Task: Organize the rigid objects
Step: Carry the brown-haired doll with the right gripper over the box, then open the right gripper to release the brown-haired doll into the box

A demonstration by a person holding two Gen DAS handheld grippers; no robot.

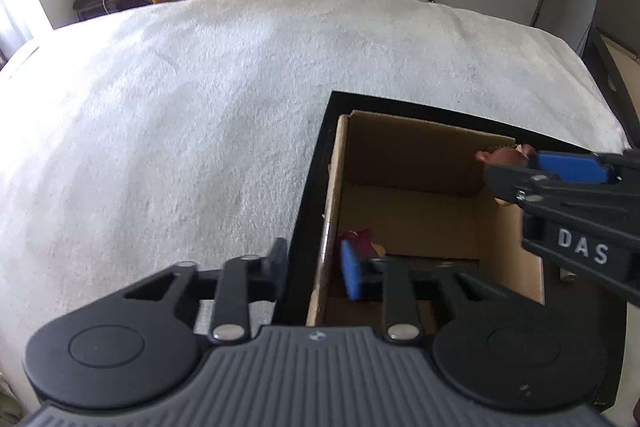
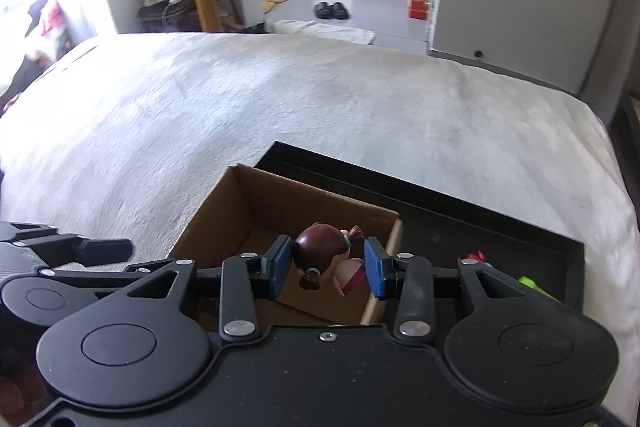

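At the near left wall of the cardboard box [image 1: 400, 155], the left gripper [image 1: 316, 265] has one finger outside and its blue pad inside. Whether the fingers actually pinch the wall cannot be told from here. A small red piece [image 1: 358, 235] lies on the box floor just beside that inner pad.

Farther in, the right gripper [image 2: 328, 269] is clamped on the figurine [image 2: 320, 251], a brown-haired doll with pink and red parts, tilted head-down between the pads. It hangs over the box near its right wall, above the rim.

The step in hand looks like dropping the figurine into the box. To do it well, carry it toward the middle of the box, away from the right wall, lower it below the rim, then part the fingers. The left gripper should steady the box.

The box sits in the left corner of the black tray [image 2: 440, 227], which rests on the white cover [image 1: 200, 107].
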